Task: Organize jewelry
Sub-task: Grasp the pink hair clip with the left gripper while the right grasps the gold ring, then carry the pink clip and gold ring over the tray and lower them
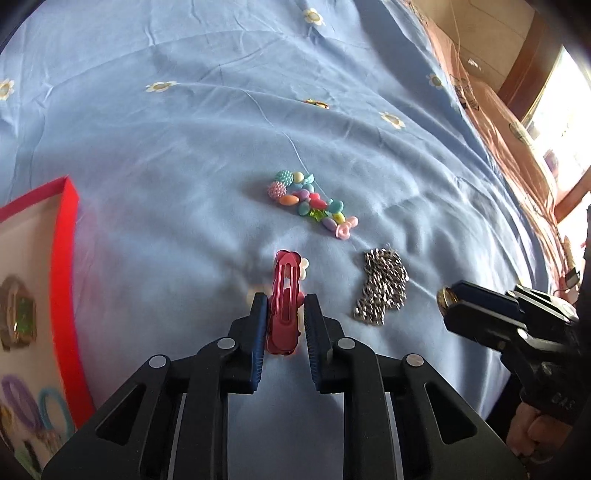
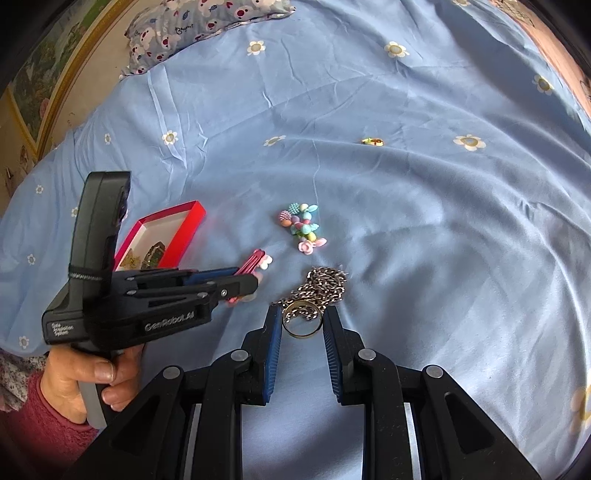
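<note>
A blue bedsheet (image 1: pixel 184 129) printed with small white daisies covers a bed, with jewelry scattered across it. The left claw (image 1: pixel 285 310) is pinching a pink hair clip (image 1: pixel 283 295) between its two blue-padded fingers; the clip stands up on edge, and a small white flower charm (image 1: pixel 303 267) shows just behind it.

Taking the hair clip as the landmark: a heap of pastel beads (image 1: pixel 310 203) lies beyond it on the sheet. A piled silver chain (image 1: pixel 384 286) lies to its right, near but not touching. Far beyond, a small gold piece (image 1: pixel 317 103) sits alone. To its left is an open red jewelry box (image 1: pixel 68 258) with a pale lining, holding a green-stoned piece and hair ties.

The right claw (image 2: pixel 303 325), seen right of the chain from the left camera, is pinching a gold ring (image 2: pixel 301 319) upright between its fingers, directly in front of the chain. A patterned pillow (image 2: pixel 199 22) lies at the bed's far end.
</note>
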Demonstrator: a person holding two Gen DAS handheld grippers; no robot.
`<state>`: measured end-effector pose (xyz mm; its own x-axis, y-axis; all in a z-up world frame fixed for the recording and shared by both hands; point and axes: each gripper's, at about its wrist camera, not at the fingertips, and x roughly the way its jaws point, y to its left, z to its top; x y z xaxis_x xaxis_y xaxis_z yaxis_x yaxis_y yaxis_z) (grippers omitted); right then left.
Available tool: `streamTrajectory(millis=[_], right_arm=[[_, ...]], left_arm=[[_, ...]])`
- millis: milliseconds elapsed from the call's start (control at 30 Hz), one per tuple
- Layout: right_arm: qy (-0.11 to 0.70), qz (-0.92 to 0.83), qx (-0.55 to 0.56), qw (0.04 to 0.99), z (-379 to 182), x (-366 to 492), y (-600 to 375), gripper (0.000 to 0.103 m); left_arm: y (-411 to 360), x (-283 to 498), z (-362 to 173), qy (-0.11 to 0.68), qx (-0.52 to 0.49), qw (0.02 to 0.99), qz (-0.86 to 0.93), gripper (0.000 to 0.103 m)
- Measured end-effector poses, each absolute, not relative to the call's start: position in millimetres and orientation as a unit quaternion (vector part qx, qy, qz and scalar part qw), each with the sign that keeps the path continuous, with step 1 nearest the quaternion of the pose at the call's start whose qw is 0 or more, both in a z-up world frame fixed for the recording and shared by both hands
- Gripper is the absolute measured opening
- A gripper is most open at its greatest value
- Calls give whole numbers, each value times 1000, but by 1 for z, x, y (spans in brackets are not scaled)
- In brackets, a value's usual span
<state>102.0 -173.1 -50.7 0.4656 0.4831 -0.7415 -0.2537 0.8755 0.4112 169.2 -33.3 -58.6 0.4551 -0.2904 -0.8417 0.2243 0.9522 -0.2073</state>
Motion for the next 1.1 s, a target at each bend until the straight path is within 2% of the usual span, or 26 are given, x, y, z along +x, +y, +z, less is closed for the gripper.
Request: streamTrajectory(millis=[433,1100], right_arm=[[459,252,106,845,-37,87,-143,23],[459,322,62,825,-24,69,-65,23]], left_arm=[[20,103,-38,476,-105,865,-114,18],[95,39,-23,448,-159,878,-49,18]])
